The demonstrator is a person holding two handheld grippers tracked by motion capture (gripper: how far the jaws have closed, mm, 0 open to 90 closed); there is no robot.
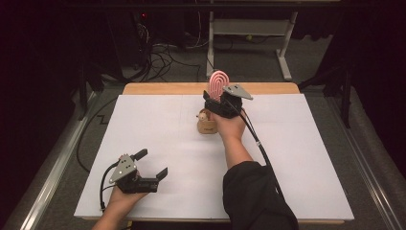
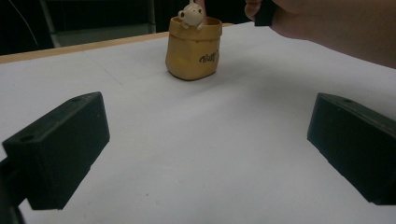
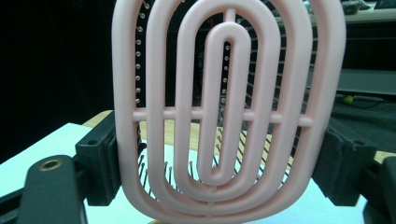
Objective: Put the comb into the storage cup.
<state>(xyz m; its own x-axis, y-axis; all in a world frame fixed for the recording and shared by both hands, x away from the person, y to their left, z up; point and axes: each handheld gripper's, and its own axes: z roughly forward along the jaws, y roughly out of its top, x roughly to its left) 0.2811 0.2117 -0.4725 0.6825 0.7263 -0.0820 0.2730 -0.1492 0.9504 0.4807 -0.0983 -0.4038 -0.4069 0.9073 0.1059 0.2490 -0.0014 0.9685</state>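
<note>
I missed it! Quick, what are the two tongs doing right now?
Left tongs: open, holding nothing, low over the white table.
Right tongs: closed on the pink hairbrush, above the yellow pot.

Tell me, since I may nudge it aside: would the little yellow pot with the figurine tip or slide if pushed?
The yellow pot looks squat with a broad base flat on the white table, so a low push would probably slide it. The figurine perched at its rim looks small, and a high push might tip the pot.
</note>
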